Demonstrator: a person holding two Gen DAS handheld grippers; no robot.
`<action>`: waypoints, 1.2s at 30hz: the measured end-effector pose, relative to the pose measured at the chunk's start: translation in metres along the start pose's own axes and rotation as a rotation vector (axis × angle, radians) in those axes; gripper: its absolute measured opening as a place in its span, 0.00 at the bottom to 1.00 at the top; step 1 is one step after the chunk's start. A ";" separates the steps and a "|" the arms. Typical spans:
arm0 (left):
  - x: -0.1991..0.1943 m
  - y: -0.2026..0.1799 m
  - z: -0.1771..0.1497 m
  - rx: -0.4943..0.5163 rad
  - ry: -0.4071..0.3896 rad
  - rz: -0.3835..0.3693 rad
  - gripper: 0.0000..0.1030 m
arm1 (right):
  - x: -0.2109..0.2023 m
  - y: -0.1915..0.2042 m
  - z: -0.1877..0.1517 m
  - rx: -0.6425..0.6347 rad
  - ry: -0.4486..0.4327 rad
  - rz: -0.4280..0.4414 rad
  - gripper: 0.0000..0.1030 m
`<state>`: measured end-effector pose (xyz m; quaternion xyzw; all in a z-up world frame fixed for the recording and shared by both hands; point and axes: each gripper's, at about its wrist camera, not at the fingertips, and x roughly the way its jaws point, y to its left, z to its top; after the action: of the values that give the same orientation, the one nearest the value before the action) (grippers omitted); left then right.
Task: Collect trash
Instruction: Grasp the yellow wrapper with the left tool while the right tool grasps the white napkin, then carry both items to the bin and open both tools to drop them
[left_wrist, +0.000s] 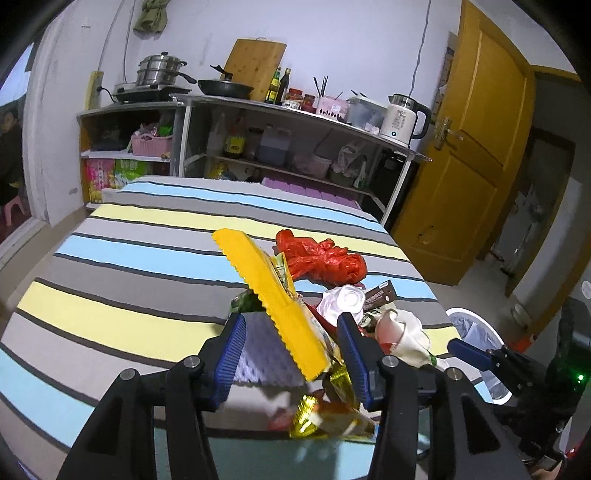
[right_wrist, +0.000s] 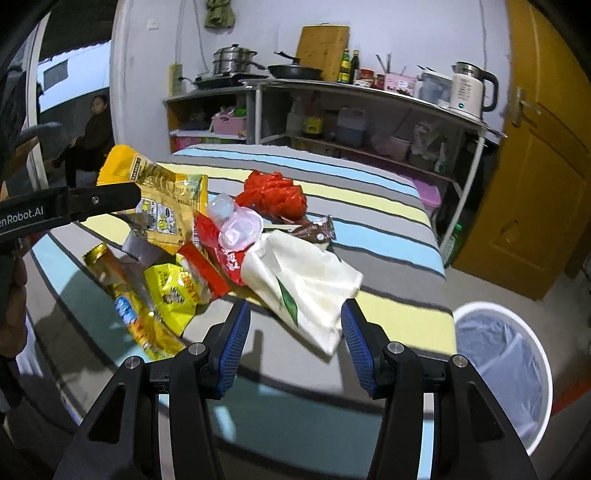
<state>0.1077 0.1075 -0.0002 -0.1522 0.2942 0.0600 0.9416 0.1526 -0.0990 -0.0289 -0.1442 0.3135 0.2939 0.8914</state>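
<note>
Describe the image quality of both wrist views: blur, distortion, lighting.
Left wrist view: heavy fisheye bending of the door; gold wrapper near the lens is blurred. Right wrist view: same curvature, dark vignetted corners; white bag slightly smeared; bin rim bright.

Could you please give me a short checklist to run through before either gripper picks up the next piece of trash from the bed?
1. Right gripper jaws open, nothing held: ok.
2. Crumpled white paper bag lies just ahead of them: ok.
3. Left gripper jaws open: ok.
4. Large yellow serrated-edge snack packet stands between them; gripped: cannot tell.
5. White round bin with blue liner beside the striped bed, mouth open: ok.
</note>
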 end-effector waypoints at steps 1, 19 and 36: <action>0.003 0.000 0.000 0.004 0.004 0.002 0.49 | 0.004 0.000 0.002 -0.009 0.007 0.001 0.51; -0.009 -0.006 0.005 0.011 -0.029 -0.046 0.02 | 0.005 -0.014 0.009 0.098 0.037 0.066 0.13; -0.057 -0.080 0.017 0.141 -0.088 -0.150 0.02 | -0.069 -0.054 -0.010 0.220 -0.066 0.005 0.12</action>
<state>0.0862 0.0358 0.0659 -0.1045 0.2438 -0.0249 0.9639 0.1378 -0.1753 0.0119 -0.0350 0.3145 0.2645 0.9110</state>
